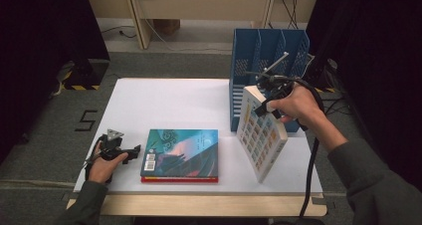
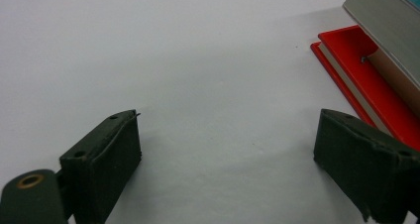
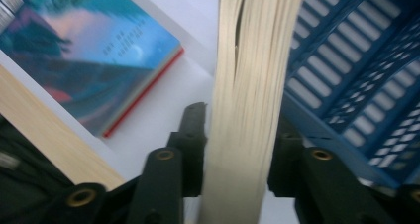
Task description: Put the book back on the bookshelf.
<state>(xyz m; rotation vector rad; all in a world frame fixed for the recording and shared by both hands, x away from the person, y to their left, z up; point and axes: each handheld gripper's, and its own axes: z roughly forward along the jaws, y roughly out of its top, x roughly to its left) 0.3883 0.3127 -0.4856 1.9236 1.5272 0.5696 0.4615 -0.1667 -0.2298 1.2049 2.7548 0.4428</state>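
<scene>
Right gripper [image 1: 266, 103] pinches a thick white patterned-cover book [image 1: 260, 133], tilted; next, it likely slots into the blue plastic file rack [image 1: 268, 51].

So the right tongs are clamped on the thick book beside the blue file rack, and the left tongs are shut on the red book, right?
Not quite. The left tongs stand open on the bare table, beside the red book, as the left gripper view shows. The right tongs do clamp the thick book by the blue file rack.
</scene>
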